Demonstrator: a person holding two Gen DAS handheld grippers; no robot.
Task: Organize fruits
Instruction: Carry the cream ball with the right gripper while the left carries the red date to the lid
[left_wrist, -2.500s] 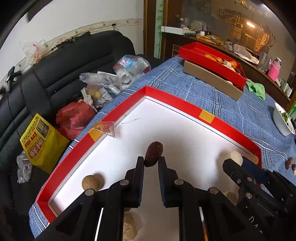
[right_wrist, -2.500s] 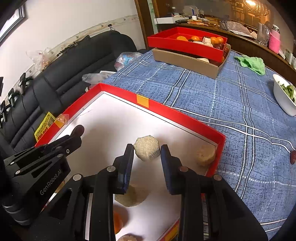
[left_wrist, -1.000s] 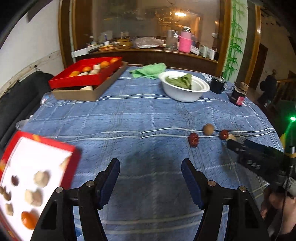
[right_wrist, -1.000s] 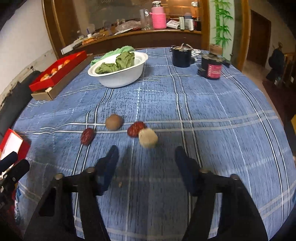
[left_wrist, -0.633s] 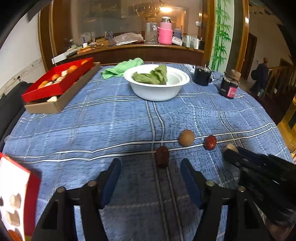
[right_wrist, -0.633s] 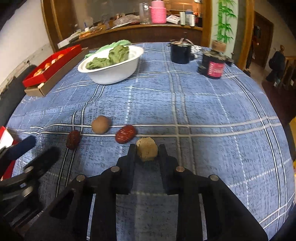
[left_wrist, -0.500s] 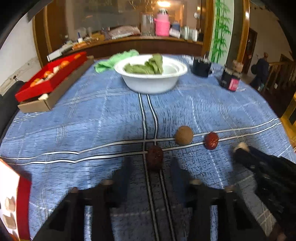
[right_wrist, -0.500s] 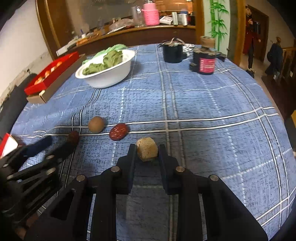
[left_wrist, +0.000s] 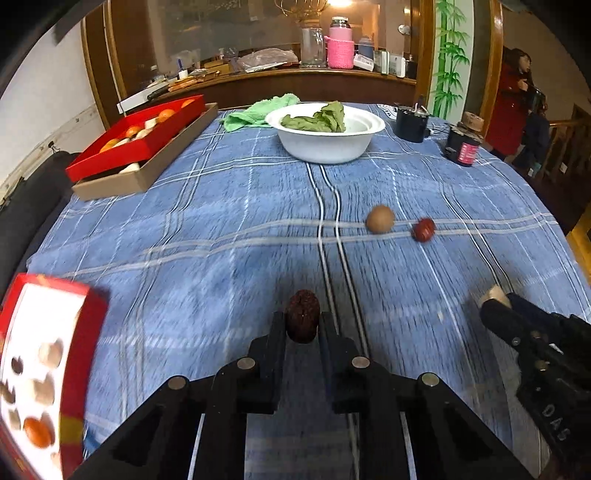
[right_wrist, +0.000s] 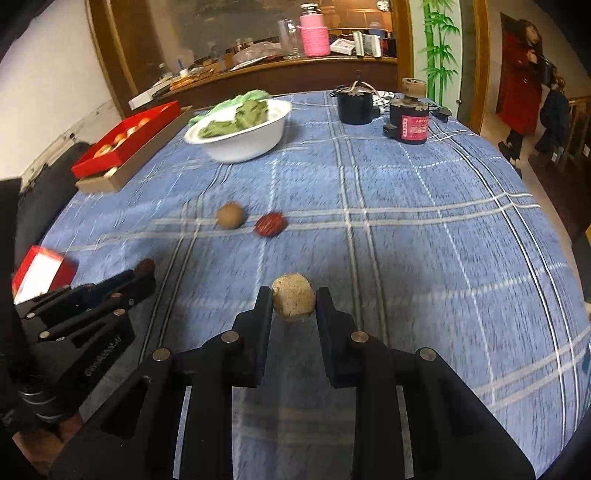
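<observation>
Nearest in the left wrist view, the left gripper (left_wrist: 303, 325) is clenched on a dark wrinkled fruit (left_wrist: 303, 320), which stands with its long axis roughly upright between the pads and sticks out above the fingertips. In the right wrist view the right gripper (right_wrist: 293, 301) likewise grips a pale rough-skinned lump (right_wrist: 294, 301), squat and blocky, pinched at its sides. Both pieces seem held just above the counter (left_wrist: 221, 236) with its blue checked cloth, though the blur makes it hard to say whether they have fully cleared it. The relation that matters next is where the red-rimmed tray (left_wrist: 79, 354) lies: at the near left edge of the counter, to the left of both grippers, with several pieces already on its white floor. The left gripper is the nearer of the two, so its load probably has the shorter way in, and the right must cross behind or beside it. Farther out, a round brown fruit (left_wrist: 379, 219) and a red fruit (left_wrist: 423, 229) lie loose, just beside each other, ahead and to the right. Beyond them stands a white bowl (left_wrist: 325, 142) of greens.
</observation>
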